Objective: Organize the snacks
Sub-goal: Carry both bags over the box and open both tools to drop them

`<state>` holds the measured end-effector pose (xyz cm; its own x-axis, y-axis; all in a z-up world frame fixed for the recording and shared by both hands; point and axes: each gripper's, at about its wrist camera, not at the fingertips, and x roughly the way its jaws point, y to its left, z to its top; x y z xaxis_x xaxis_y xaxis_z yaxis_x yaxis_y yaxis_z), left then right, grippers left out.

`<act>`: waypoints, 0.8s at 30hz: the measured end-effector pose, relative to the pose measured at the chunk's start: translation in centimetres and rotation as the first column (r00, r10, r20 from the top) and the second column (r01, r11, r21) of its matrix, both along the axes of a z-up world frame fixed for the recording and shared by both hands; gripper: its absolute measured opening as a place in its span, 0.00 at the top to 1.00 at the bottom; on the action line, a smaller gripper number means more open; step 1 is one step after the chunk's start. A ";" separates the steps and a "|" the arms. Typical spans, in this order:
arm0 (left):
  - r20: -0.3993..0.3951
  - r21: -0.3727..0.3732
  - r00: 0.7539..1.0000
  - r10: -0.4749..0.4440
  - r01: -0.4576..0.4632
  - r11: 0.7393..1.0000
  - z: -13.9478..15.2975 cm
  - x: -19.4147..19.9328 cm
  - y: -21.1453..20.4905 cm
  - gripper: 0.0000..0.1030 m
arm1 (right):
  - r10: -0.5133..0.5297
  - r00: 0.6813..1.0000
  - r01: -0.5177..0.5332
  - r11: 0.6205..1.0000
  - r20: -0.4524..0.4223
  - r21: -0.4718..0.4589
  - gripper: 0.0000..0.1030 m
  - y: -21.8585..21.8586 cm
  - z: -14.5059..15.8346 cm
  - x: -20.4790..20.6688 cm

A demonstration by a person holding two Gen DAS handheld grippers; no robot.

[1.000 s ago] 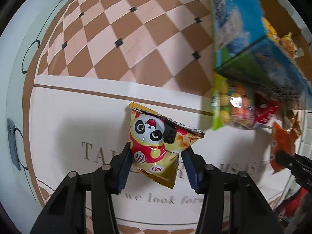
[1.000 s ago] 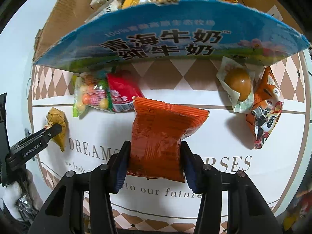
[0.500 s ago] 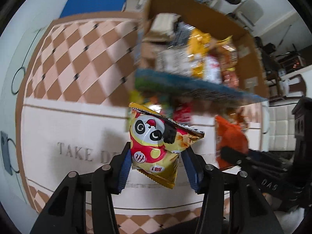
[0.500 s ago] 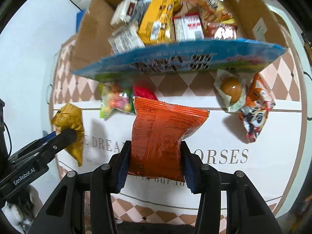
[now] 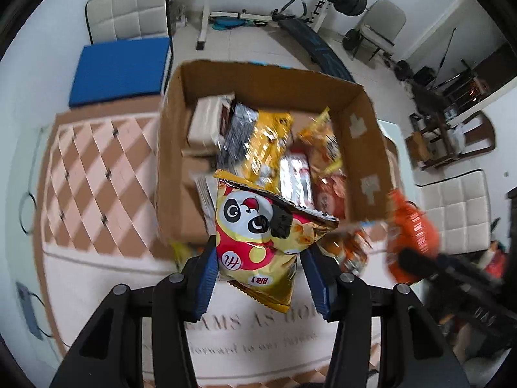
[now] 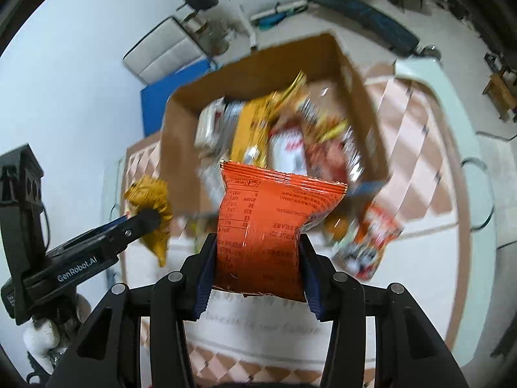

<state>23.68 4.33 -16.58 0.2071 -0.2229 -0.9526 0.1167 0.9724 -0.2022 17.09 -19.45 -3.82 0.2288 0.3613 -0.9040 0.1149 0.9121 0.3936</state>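
Note:
My left gripper (image 5: 260, 273) is shut on a gold and red panda snack bag (image 5: 258, 242), held in the air just in front of the open cardboard box (image 5: 365, 135). Inside the box lie several snack packs. My right gripper (image 6: 255, 263) is shut on an orange snack bag (image 6: 265, 226), also raised before the cardboard box (image 6: 181, 161). The right wrist view catches the left gripper (image 6: 145, 220) at left with the gold bag (image 6: 152, 207). At the right of the left wrist view, blurred, is the orange bag (image 5: 413, 236).
A few snack packs (image 6: 368, 245) lie on the checkered tablecloth (image 5: 97, 177) in front of the box. Beyond the table are a blue cushioned chair (image 5: 119, 68), a weight bench (image 5: 310, 42) and white chairs. A cable runs along the table's left edge.
Both grippers rose with their bags and tilted up. The box, seen from its blue side before, now shows its open top with the snacks inside.

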 end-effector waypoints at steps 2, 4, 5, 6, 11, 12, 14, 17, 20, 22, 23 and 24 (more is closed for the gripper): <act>0.002 0.060 1.000 0.003 -0.003 0.998 -0.6 1.6 -0.3 0.54 | -0.011 1.000 0.012 0.999 0.006 -0.050 0.51 -1.0 -0.3 1.9; -0.010 0.092 1.000 0.001 0.000 0.996 -1.5 2.7 -0.4 0.54 | -0.018 1.000 0.018 0.996 0.001 -0.089 0.51 -2.0 -1.0 3.5; -0.022 0.120 1.000 0.003 0.000 0.993 -2.1 3.6 -0.4 0.54 | -0.019 1.000 0.019 0.995 -0.005 -0.100 0.51 -2.3 -1.3 4.1; -0.031 0.130 1.000 0.005 -0.001 0.991 -2.7 4.1 -0.4 0.54 | -0.021 1.000 0.019 0.993 -0.016 -0.118 0.51 -2.6 -2.0 4.9; -0.106 0.190 0.994 0.025 -0.005 0.982 -6.2 6.3 0.0 0.52 | -0.021 0.998 0.008 0.981 -0.067 -0.192 0.51 -3.4 -5.4 7.2; -0.129 0.194 0.991 0.029 -0.003 0.981 -7.1 6.7 0.1 0.52 | -0.019 0.996 0.002 0.981 -0.084 -0.196 0.51 -3.3 -6.2 7.6; -0.158 0.197 0.986 0.046 -0.014 0.980 -8.3 7.2 0.4 0.51 | -0.028 0.992 0.005 0.983 -0.125 -0.184 0.49 -3.6 -8.0 8.0; -0.192 0.187 0.978 0.077 -0.040 0.981 -9.6 7.5 0.8 0.40 | -0.035 0.984 0.002 0.984 -0.177 -0.180 0.35 -3.5 -9.8 8.3; -0.203 0.148 0.975 0.091 -0.062 0.987 -10.1 7.6 1.0 0.19 | -0.019 0.982 -0.017 0.982 -0.189 -0.186 0.20 -3.0 -10.3 8.3; -0.191 0.155 0.978 0.087 -0.057 0.986 -10.0 7.5 0.8 0.16 | -0.008 0.981 -0.032 0.979 -0.193 -0.201 0.15 -2.3 -10.4 8.3; -0.189 0.156 0.978 0.085 -0.055 0.986 -9.9 7.4 0.7 0.13 | -0.002 0.981 -0.037 0.978 -0.192 -0.204 0.14 -2.1 -10.4 8.3; -0.184 0.154 0.979 0.083 -0.054 0.987 -9.8 7.4 0.6 0.13 | 0.005 0.981 -0.046 0.977 -0.192 -0.209 0.14 -1.8 -10.4 8.3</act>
